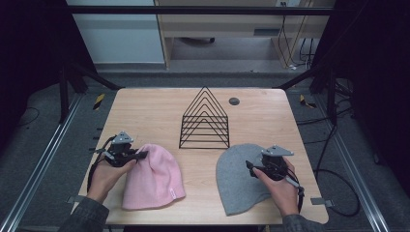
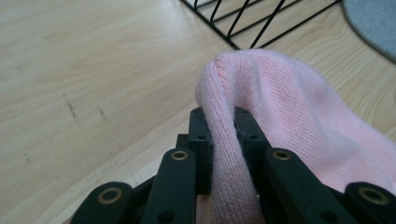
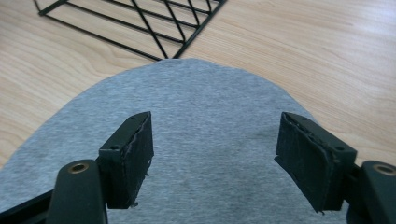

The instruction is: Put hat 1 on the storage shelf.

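Note:
A pink knit beanie (image 1: pixel 152 176) lies at the front left of the wooden table (image 1: pixel 145 111). My left gripper (image 1: pixel 142 155) is at its upper left edge, shut on a pinched fold of the knit. In the left gripper view the pink beanie (image 2: pixel 289 107) bulges up between the two jaws of that gripper (image 2: pixel 224 126). A grey beanie (image 1: pixel 237 179) lies flat at the front right. My right gripper (image 1: pixel 249 166) hovers over its right side. In the right gripper view the jaws of that gripper (image 3: pixel 215 149) stand wide apart above the grey beanie (image 3: pixel 205 102), with nothing between them.
A black wire rack (image 1: pixel 205 121) with triangular dividers stands at the table's middle, just behind both hats; its base shows as a wire rack (image 2: pixel 261 23) and a wire rack (image 3: pixel 154 23) in the gripper views. A small dark round cap (image 1: pixel 234 101) sits behind it.

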Tool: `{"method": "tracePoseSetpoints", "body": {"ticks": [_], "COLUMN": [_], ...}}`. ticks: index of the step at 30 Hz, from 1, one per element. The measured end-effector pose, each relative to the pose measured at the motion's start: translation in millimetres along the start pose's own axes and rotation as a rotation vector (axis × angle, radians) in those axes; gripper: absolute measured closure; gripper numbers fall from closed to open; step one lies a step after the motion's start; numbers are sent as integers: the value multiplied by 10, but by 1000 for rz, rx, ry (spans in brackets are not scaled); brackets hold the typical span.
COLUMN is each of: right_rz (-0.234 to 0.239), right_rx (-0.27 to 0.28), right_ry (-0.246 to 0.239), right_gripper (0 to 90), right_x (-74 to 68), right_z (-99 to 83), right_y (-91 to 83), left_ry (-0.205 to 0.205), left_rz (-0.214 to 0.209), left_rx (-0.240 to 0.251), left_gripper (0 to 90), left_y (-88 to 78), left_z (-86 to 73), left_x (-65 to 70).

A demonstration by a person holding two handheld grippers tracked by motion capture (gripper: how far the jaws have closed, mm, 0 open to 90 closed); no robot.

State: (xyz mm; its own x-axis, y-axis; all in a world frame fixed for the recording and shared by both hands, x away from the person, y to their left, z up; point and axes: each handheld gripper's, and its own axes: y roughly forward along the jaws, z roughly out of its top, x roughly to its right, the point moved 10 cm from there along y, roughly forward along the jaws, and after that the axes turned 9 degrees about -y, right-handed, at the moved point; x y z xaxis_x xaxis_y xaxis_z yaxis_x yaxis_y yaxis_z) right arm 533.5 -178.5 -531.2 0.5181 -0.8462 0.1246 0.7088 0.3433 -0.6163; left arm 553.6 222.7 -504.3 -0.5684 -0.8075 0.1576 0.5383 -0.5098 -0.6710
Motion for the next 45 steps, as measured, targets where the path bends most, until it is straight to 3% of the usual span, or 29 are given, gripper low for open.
{"method": "tracePoseSetpoints", "body": {"ticks": [3,5,9,12,13,14,16,17,18,21,25,28,31,39,41,45], "right_rz": [17,26,36,47,51,51,91,91,105,139,164,185,234,349,360,385], "right_rx": [6,15,27,60,72,72,105,105,106,105,128,132,125,131,128,129], "right_ry": [-29,-48,-106,-140,-149,-149,-175,-175,-210,-246,-299,-297,-303,-304,-318,-318], "right_gripper": [262,263,280,343,347,347,348,348,346,341,339,323,305,348,357,375], "right_x": [-70,-112,-215,-335,-367,-367,-537,-537,-656,-849,-1038,-1113,-1277,-1577,-1620,-1652], "right_z": [33,70,177,340,385,385,571,571,644,747,903,951,1065,1399,1469,1608], "right_y": [-18,-29,-71,-149,-165,-165,-215,-215,-208,-185,-176,-155,-61,71,108,157], "left_ry": [59,78,149,155,182,182,195,195,219,253,269,280,292,296,289,303], "left_rz": [14,17,22,8,21,21,4,4,27,71,76,71,49,-23,-56,-60], "left_rx": [16,22,72,91,88,88,104,104,113,134,158,174,214,255,267,273], "left_gripper": [794,795,795,795,796,796,796,796,795,796,795,796,795,794,794,793], "left_y": [-91,-125,-330,-430,-488,-488,-569,-569,-629,-738,-875,-943,-1082,-1240,-1262,-1282], "left_z": [76,108,301,394,456,456,575,575,659,783,941,1037,1227,1447,1509,1570], "left_x": [110,147,328,417,460,460,529,529,544,543,584,602,674,824,880,934]}}
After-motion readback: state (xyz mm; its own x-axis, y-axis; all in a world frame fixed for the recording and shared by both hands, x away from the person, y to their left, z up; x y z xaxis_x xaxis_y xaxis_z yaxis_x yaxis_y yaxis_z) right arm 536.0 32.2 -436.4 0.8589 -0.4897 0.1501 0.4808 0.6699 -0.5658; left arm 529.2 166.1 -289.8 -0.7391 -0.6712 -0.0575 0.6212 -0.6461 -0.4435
